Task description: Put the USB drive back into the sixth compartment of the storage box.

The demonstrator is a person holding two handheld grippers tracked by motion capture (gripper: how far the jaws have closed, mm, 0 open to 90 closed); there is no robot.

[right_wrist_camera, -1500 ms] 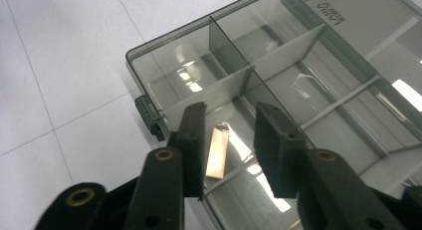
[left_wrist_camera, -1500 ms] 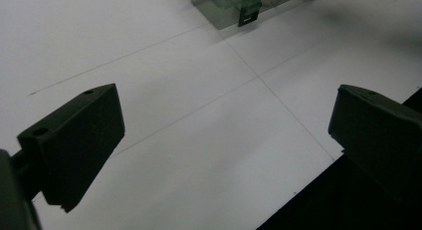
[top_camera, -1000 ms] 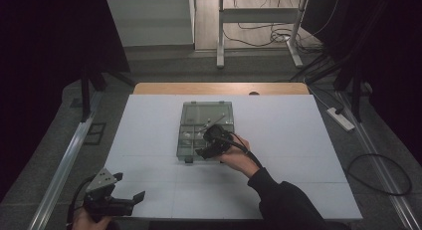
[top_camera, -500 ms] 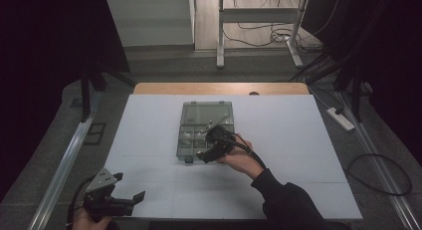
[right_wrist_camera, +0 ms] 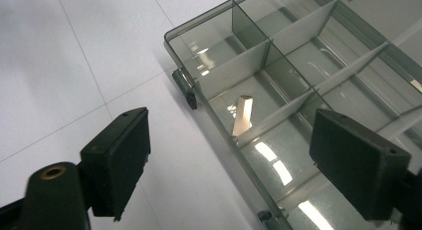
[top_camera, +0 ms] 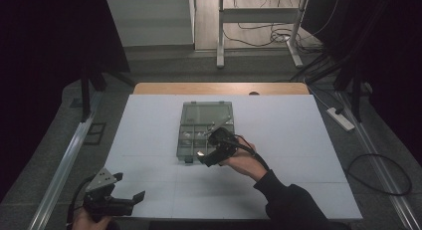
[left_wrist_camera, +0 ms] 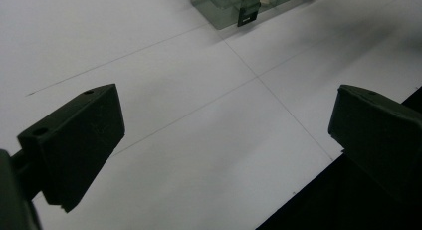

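High view: a clear compartment box (top_camera: 205, 128) lies open at the centre of the white table (top_camera: 308, 140), its lid folded back toward the far side. The right gripper (top_camera: 208, 158) hovers over the near edge of the box, held in the person's right hand (top_camera: 241, 160). Its 2 jaws have just been opening and now stand wide apart with nothing between them. Right gripper view: a small pale strip (right_wrist_camera: 243, 115) stands tilted in a near compartment of the box (right_wrist_camera: 298, 85), leaning on a divider, clear of both jaws of the right gripper (right_wrist_camera: 229, 150). A dark latch (right_wrist_camera: 185, 88) sits on the box's near wall. The left gripper (top_camera: 130, 199) rests low at the near left corner of the table, well apart from the box. Left gripper view: the jaws of the left gripper (left_wrist_camera: 224, 135) are spread wide over bare table (left_wrist_camera: 174, 56), holding nothing; the box (left_wrist_camera: 234, 3) shows at the far edge.
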